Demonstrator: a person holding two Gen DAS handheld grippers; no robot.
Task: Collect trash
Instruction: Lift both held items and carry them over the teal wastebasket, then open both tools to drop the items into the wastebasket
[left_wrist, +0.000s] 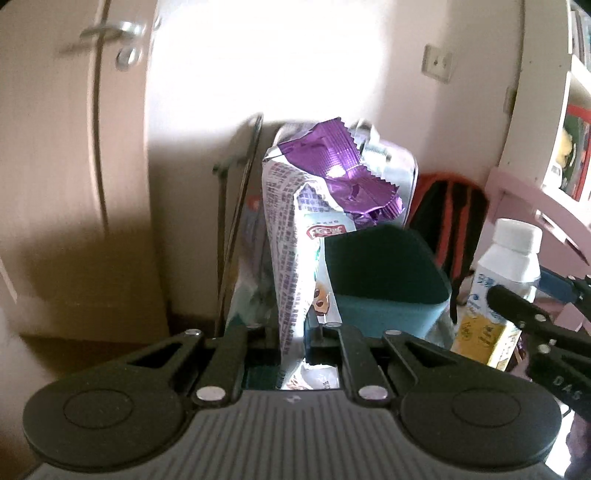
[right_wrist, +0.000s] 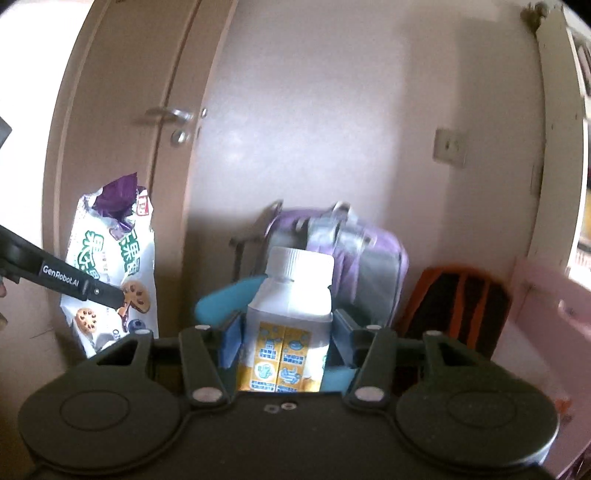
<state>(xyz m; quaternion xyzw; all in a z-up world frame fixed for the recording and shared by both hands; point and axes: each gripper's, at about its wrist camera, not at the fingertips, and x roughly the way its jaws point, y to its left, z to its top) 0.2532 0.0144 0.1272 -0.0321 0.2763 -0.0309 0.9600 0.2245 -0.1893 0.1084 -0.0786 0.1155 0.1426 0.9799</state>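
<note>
My left gripper (left_wrist: 291, 332) is shut on the lower end of a white snack wrapper (left_wrist: 295, 229), which stands upright with a torn purple foil top. The right wrist view shows the same wrapper (right_wrist: 110, 266) at the left, with a left finger (right_wrist: 74, 282) across it. My right gripper (right_wrist: 288, 332) is shut on a white plastic bottle (right_wrist: 291, 306) with a yellow label and a white cap. Its blue pads (right_wrist: 231, 341) press both sides of the bottle. In the left wrist view the bottle (left_wrist: 498, 280) is at the right. A teal bin (left_wrist: 384, 280) stands just behind the wrapper, its mouth open.
A beige door with a metal handle (right_wrist: 166, 112) fills the left. A purple bag (right_wrist: 369, 258) and an orange-and-black backpack (right_wrist: 454, 306) lean against the wall. Pink shelving (left_wrist: 554, 184) with books stands at the right.
</note>
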